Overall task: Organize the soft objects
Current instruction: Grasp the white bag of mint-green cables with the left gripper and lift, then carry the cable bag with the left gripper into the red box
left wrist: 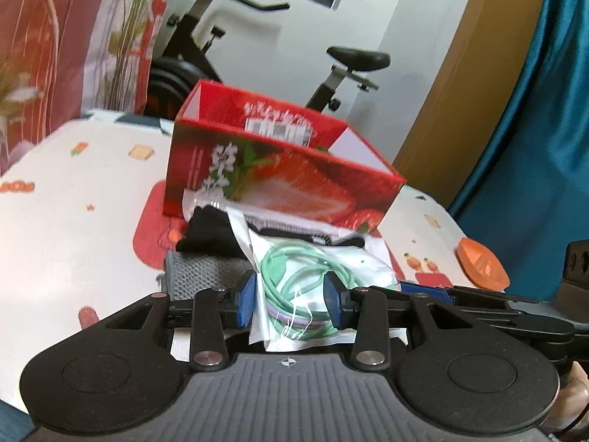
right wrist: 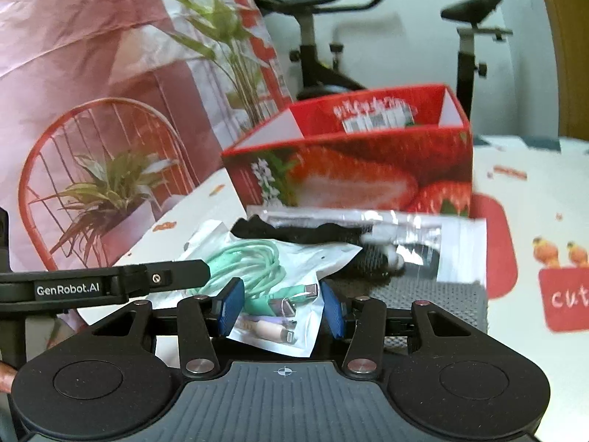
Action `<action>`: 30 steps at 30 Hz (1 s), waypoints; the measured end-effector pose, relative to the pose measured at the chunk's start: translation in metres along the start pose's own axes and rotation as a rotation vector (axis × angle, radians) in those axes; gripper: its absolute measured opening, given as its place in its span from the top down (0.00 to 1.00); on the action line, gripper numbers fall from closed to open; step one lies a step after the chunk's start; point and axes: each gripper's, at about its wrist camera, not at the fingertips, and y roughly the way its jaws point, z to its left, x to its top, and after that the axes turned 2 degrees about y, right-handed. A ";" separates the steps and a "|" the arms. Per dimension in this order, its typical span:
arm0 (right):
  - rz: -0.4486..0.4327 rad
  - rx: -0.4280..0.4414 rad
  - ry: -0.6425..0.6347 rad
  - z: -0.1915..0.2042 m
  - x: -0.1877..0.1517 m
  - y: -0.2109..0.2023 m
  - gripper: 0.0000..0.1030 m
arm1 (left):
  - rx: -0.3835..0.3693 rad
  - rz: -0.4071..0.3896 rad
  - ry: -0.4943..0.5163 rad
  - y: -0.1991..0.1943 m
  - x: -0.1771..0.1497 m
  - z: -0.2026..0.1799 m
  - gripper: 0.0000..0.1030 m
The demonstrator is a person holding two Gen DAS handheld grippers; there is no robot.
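While both grippers sit at the near edge of the stack, the cable bag [left wrist: 313,287] lies on top of a grey cloth [left wrist: 198,272], just in front of the red box [left wrist: 279,169]. Left gripper [left wrist: 291,294] and right gripper [right wrist: 283,307] each stand part-open with the bag between the pads — whether they actually pinch it I cannot tell. To lift cleanly, keep both hands level and rise together, or the slippery bag may slide off before clearing the box wall.
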 end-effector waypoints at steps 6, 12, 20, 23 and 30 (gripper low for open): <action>-0.038 -0.008 -0.047 0.008 0.004 -0.010 0.57 | -0.008 -0.029 0.010 -0.008 0.002 -0.003 0.60; -0.060 -0.013 -0.141 0.016 0.013 -0.011 0.57 | -0.011 -0.045 0.019 -0.010 0.009 -0.002 0.60; -0.074 0.042 -0.152 0.011 0.066 0.003 0.57 | -0.048 -0.114 0.011 -0.003 0.061 0.004 0.60; -0.071 0.051 -0.152 0.009 0.087 0.013 0.57 | -0.049 -0.146 0.023 0.004 0.084 0.001 0.60; -0.082 0.042 -0.154 -0.005 0.132 0.041 0.58 | -0.028 -0.152 0.040 0.034 0.120 0.003 0.60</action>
